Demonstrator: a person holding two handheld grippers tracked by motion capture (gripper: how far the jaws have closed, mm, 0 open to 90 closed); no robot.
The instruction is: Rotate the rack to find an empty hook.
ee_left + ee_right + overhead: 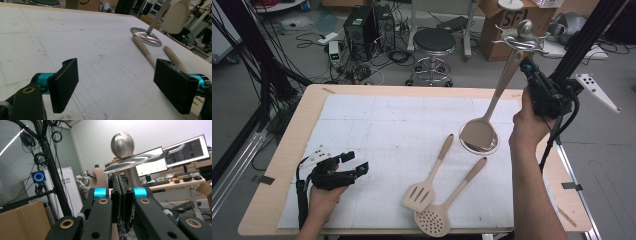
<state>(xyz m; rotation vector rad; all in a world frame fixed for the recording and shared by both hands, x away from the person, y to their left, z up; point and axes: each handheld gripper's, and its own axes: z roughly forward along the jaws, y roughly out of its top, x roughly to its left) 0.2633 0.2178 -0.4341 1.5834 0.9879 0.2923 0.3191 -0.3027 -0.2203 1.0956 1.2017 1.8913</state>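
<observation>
A metal utensil stand (pixel 523 31) with a ball top (pixel 122 144) rises from a round shiny base (pixel 492 148) at the table's right. A beige spoon (pixel 504 80) hangs along its pole, its head (pixel 177 15) low over the base (pixel 145 37). My right gripper (pixel 527 66) is raised beside the top of the stand with its jaws shut (pixel 120 180); nothing shows between them. A slotted spatula (pixel 427 182) and a perforated skimmer (pixel 447 205) lie flat at front centre. My left gripper (pixel 356 162) rests open on the mat at front left, jaws wide apart (pixel 116 87) and empty.
A white mat (pixel 382 130) covers a wooden table (pixel 282 165). Both utensil handles (pixel 145 50) lie ahead of the left gripper. Behind the table are a stool (pixel 433 42), cardboard boxes (pixel 502 22), cables and a black frame post (pixel 584 35).
</observation>
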